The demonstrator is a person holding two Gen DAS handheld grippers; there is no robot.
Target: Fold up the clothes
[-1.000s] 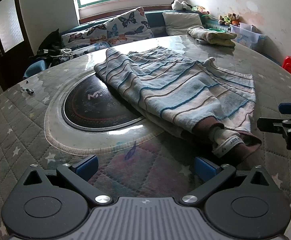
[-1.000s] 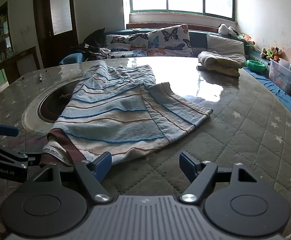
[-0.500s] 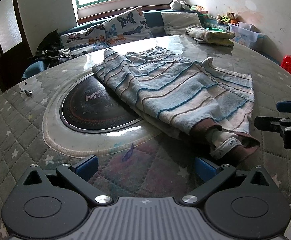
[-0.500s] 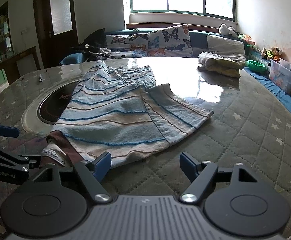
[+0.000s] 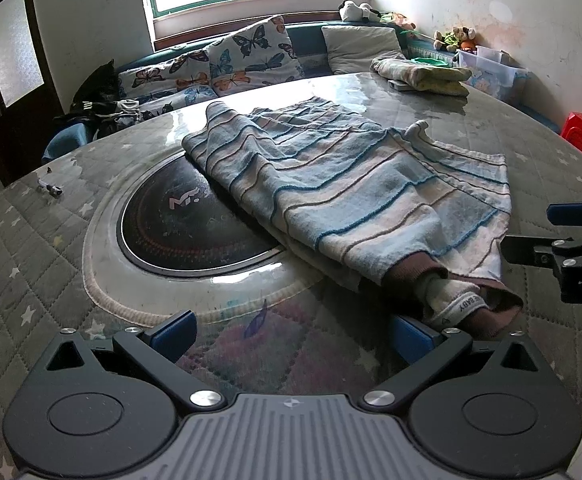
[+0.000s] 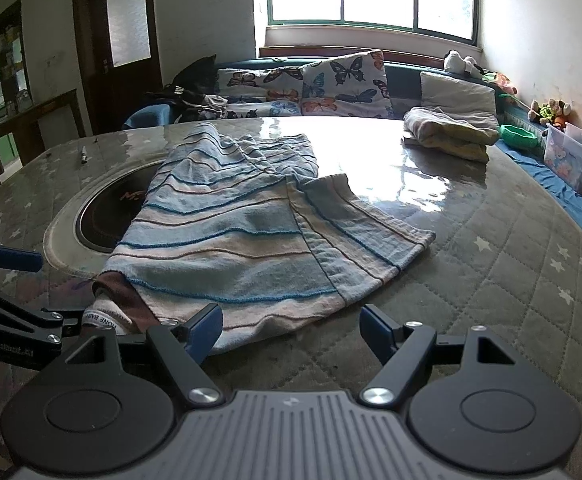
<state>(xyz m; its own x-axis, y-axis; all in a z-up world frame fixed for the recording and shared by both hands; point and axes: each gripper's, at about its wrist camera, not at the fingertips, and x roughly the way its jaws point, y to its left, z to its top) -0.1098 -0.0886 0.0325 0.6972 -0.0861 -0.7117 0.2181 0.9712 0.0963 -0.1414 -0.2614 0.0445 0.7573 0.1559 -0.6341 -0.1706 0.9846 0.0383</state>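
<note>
The striped garment [image 6: 251, 240] lay on the counter [image 6: 511, 260], long axis running away from both wide-open, empty grippers; its near hem lay just ahead of the right gripper [image 6: 291, 326], the brown collar seemingly nearer the left gripper [image 5: 291, 332].

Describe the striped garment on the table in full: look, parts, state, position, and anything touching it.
The striped garment is a soft knit with pale blue and cream bands and thin blue and brown lines. A brown ribbed hem sits at its near end, with a white lettered label showing inside. It lies loosely flat and rumpled on the quilted table, partly over the dark round inset. Neither open gripper holds it.
</note>
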